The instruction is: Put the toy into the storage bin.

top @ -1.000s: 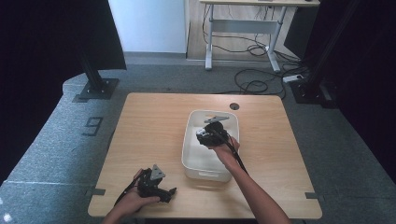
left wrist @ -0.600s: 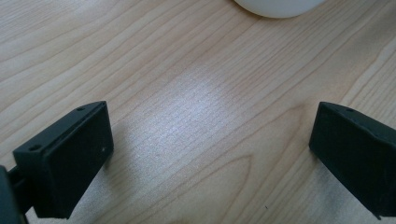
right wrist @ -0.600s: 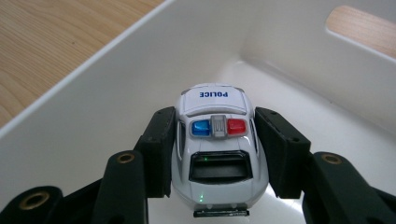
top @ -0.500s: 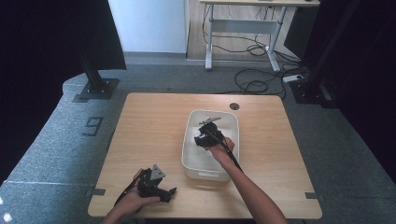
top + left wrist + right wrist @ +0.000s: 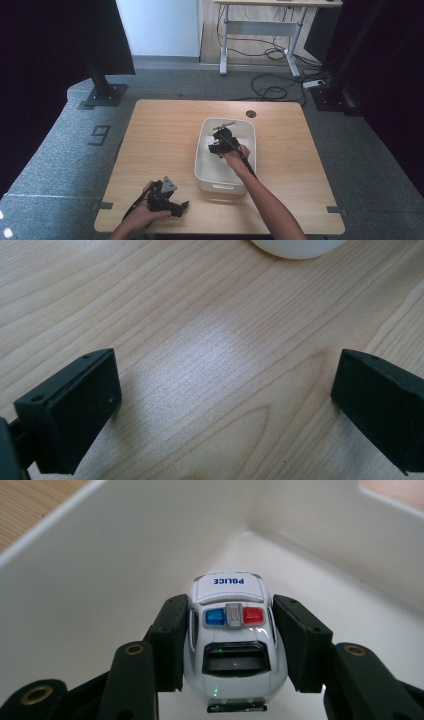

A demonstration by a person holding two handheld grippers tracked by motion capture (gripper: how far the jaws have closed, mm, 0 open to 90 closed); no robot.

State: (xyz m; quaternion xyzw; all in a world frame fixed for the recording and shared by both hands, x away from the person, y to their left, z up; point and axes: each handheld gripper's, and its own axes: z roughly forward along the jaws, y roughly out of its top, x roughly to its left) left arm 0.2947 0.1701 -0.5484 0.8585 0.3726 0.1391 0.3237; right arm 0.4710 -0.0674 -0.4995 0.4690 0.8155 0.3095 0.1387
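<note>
The right gripper [image 5: 231,645] has its jaws closed on the flanks of a toy police car [image 5: 231,630], inside the white bin [image 5: 203,150] near one corner; whether the car rests on the bin floor or hangs just above it, I cannot tell. The grip looks like the weak point to me. The pads sit on smooth, rounded, glossy sides, so a small twist of the hand could let the car squirt out nose-first — and with the bin walls this close, a sideways move might knock the car or a jaw against the plastic and shift the bin itself. The wheels would let it roll if dropped.

The left gripper [image 5: 165,196] lies low at the near edge of the table [image 5: 160,130], held in the left hand, its jaws spread wide over bare wood, nothing between them. A curved edge of the bin shows just beyond them.

The table is pale wood with visible grain and a round cable hole [image 5: 250,114] past the bin. Round it is grey carpet, dark curtains on both sides, a black stand [image 5: 102,90] to the left, and a desk [image 5: 260,30] with loose cables [image 5: 272,90] at the back.
</note>
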